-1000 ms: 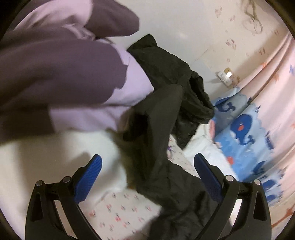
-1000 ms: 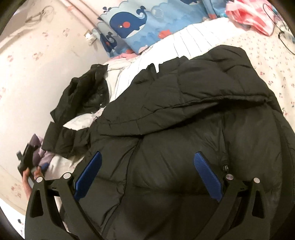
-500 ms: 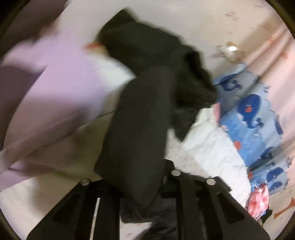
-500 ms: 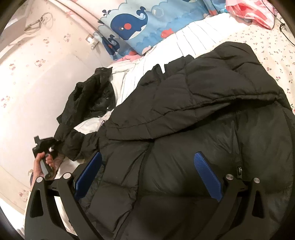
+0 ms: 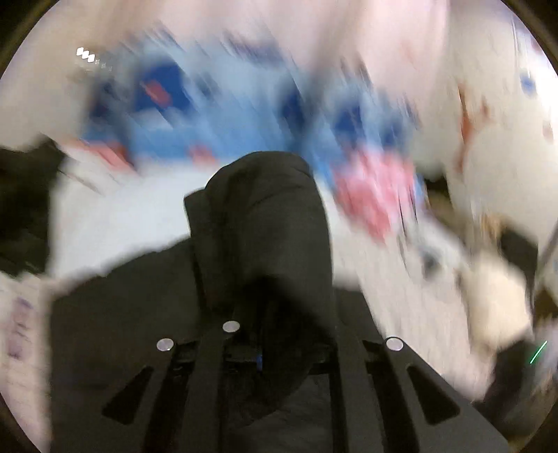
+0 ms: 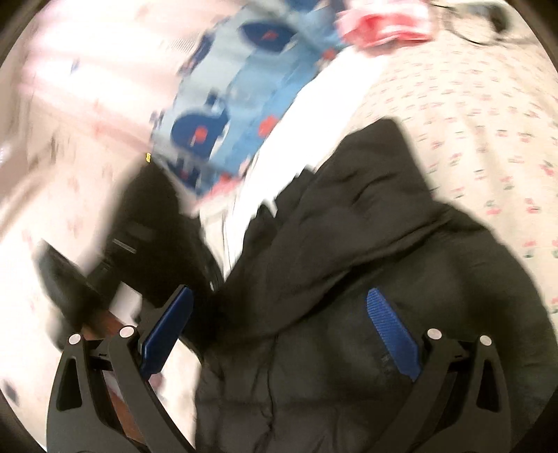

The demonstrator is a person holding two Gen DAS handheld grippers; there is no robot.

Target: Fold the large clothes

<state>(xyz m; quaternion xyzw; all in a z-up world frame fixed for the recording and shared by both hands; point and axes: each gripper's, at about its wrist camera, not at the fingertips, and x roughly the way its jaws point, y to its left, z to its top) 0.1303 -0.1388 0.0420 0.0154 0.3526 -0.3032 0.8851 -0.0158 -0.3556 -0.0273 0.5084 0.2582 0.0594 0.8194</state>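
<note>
A black puffer jacket (image 6: 366, 244) lies spread on the bed and fills the lower right of the right wrist view. My right gripper (image 6: 279, 331) hangs over it, open, with its blue pads (image 6: 390, 334) wide apart and nothing pinched between them. In the left wrist view my left gripper (image 5: 265, 348) is shut on a black sleeve of the jacket (image 5: 265, 216). The sleeve stands up out of the closed jaws as a thick dark roll. Everything behind it is smeared by motion blur.
A blue whale-print quilt (image 6: 226, 115) and white bedding (image 6: 296, 139) lie beyond the jacket. A pink-red cloth (image 6: 383, 24) and a dark cable (image 6: 481, 21) lie at the far end. The floral sheet (image 6: 488, 122) is bare on the right. Another dark garment (image 6: 157, 216) lies on the left.
My left gripper has shut on the black sleeve and swung away from the purple garment toward the whale quilt. My right gripper, still open, has rolled and shifted over the jacket.
</note>
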